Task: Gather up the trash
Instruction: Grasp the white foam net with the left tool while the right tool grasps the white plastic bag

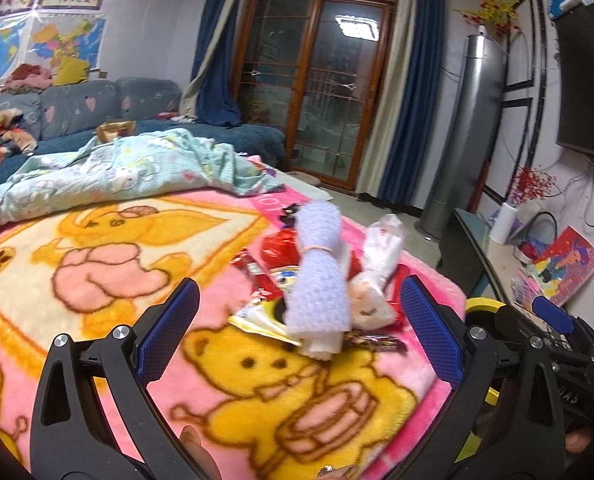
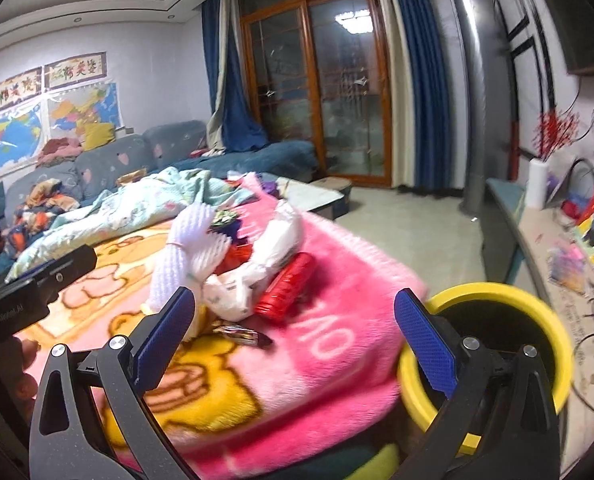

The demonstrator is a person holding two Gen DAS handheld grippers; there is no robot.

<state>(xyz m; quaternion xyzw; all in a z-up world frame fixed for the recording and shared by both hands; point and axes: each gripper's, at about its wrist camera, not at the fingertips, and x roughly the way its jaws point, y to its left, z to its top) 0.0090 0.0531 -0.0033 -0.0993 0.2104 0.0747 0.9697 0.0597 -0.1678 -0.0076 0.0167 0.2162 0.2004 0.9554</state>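
Both grippers held wide open, nothing between the fingers

The left gripper [image 1: 299, 332] points forward with its blue-padded fingers [image 1: 169, 330] spread far apart; fingertips of the person's hand [image 1: 199, 456] show at the bottom edge between the black arms. The right gripper [image 2: 295, 332] is splayed just as wide and grips nothing. In the left wrist view the right gripper's body [image 1: 553, 336] sits close beside it at the lower right; in the right wrist view the left gripper's body [image 2: 37, 284] sits at the left.
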